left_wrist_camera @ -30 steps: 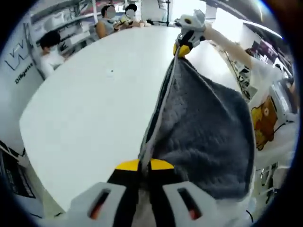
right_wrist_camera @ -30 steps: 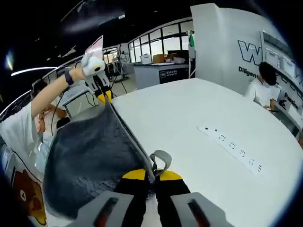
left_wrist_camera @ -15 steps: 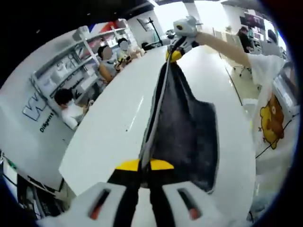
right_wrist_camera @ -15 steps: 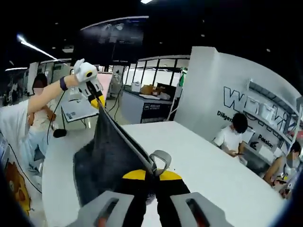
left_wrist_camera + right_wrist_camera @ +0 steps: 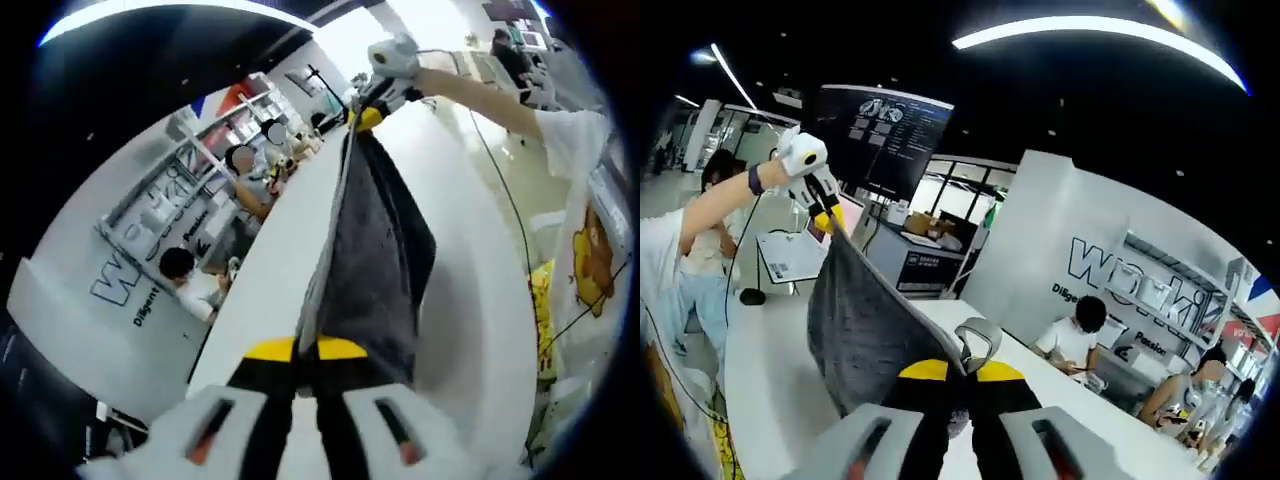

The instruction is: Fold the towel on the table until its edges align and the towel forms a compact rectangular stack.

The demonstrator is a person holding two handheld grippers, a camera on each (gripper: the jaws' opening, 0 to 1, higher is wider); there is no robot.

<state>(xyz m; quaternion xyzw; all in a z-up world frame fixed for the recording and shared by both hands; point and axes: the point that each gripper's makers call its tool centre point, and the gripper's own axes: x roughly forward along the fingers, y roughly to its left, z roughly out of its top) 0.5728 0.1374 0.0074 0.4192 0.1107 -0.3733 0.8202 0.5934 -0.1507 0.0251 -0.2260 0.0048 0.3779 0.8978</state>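
A dark grey towel with a pale hem hangs stretched in the air between both grippers, high over the white table. My left gripper is shut on one top corner of it, at the bottom of the left gripper view. The right gripper pinches the far corner there, held by a hand. In the right gripper view the towel slopes up from my right gripper, which is shut on the corner with the hanging loop, to the left gripper at the upper left.
The white table lies below the towel. Several people sit along the table's far side before shelves and a lettered wall. A person sits by the white wall. The holder's arm and shirt show at the right.
Both grippers have risen and tilted upward with the towel, so the views show more wall and ceiling. The towel hangs freer and narrower, lifted further off the table.
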